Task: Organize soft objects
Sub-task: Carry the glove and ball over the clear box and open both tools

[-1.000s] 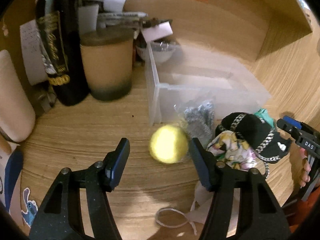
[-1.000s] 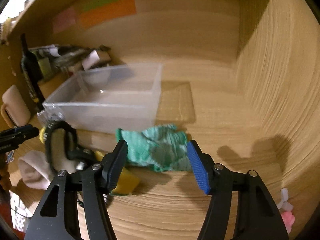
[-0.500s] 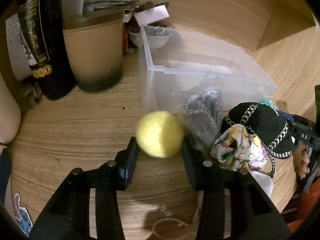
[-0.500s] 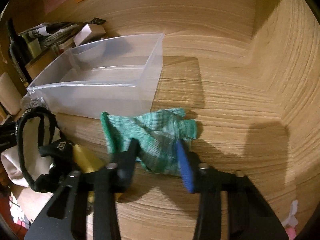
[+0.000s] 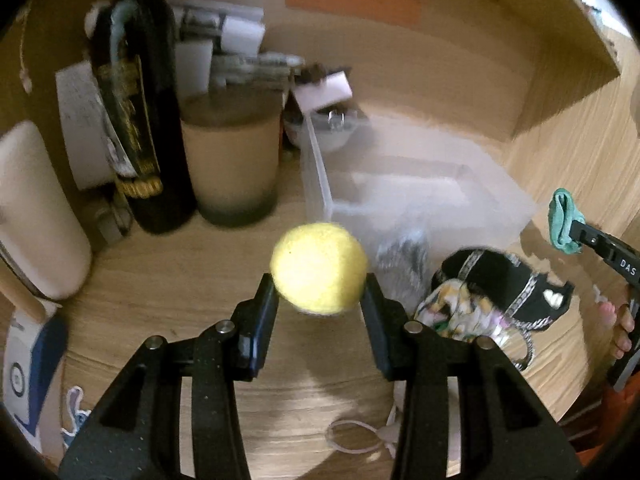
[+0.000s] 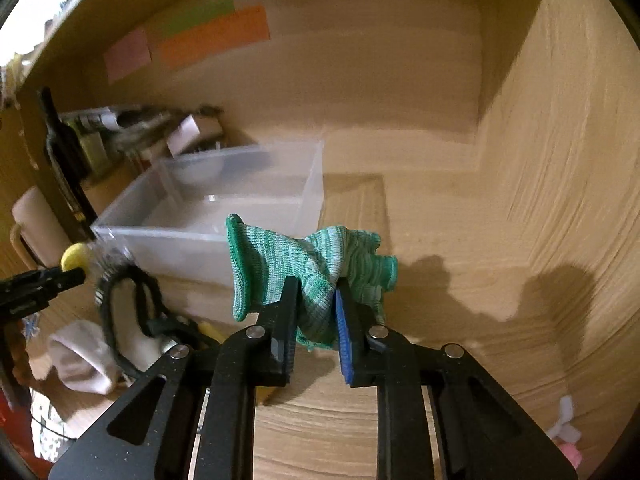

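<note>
both claws loaded, box just ahead

the left claw (image 5: pixel 320 300) is clamped on a yellow ball (image 5: pixel 319 268), light and squashy, pinched across its middle. the right claw (image 6: pixel 316 312) grips a limp green glove (image 6: pixel 308 268) mid-bunch. the clear box (image 6: pixel 224 204) sits just beyond both.

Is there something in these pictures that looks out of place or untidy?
Yes. Soft things lie in a loose heap on the wooden surface in front of the clear plastic bin: a black cap, a floral cloth and a white sock. No soft thing shows inside the bin.
</note>
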Demonstrator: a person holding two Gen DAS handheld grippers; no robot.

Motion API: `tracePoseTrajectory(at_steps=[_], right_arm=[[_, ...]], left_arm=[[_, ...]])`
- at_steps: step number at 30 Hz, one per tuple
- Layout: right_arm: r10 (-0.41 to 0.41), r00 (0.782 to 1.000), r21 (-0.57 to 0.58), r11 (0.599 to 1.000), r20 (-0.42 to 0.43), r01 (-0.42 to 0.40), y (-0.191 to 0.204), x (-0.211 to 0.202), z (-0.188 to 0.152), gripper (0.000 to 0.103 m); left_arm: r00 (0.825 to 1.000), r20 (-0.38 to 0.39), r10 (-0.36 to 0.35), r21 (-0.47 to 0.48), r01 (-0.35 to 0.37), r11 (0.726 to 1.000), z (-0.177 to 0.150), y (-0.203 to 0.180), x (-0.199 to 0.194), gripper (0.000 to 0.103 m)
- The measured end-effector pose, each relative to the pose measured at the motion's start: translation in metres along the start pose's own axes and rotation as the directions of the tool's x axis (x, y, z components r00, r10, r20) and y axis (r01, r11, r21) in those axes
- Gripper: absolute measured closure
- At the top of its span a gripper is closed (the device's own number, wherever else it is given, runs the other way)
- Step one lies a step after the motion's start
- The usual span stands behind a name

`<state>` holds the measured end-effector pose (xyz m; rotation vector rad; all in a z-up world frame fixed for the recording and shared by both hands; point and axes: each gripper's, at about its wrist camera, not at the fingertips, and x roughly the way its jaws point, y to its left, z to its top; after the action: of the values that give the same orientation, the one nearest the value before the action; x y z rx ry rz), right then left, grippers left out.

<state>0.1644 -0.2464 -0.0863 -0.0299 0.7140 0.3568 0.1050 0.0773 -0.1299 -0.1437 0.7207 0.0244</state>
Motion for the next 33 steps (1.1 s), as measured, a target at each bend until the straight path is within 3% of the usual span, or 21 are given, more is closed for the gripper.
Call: tracePoseTrajectory(at_steps=[8, 17, 24, 33], right_arm=[[0.028, 0.990, -0.014, 1.000, 0.141, -0.027, 0.011, -0.022, 0.023, 0.087], [0.095, 0.971, -0.072, 0.994, 0.220, -0.081, 0.038, -0.018, 0.057, 0.087], [0.127, 0.975, -0.123, 0.987, 0.182, -0.105, 0.054, 0.005, 0.074, 0.087], [0.112, 0.993, -0.129, 0.986, 0.031, -0.108, 0.060, 0.063, 0.080, 0.087]], left_arm=[[0.989, 0.141, -0.049, 0.021, 0.046, 0.999, 0.037, -0.015, -0.020, 0.061], [0.982, 0.168, -0.084, 0.080, 0.072, 0.994, 0.078, -0.041, -0.007, 0.061], [0.990, 0.109, -0.086, 0.119, 0.072, 0.990, 0.097, -0.059, 0.018, 0.061], [0.999, -0.012, -0.053, 0.180, 0.055, 0.982, 0.099, -0.084, 0.065, 0.061]])
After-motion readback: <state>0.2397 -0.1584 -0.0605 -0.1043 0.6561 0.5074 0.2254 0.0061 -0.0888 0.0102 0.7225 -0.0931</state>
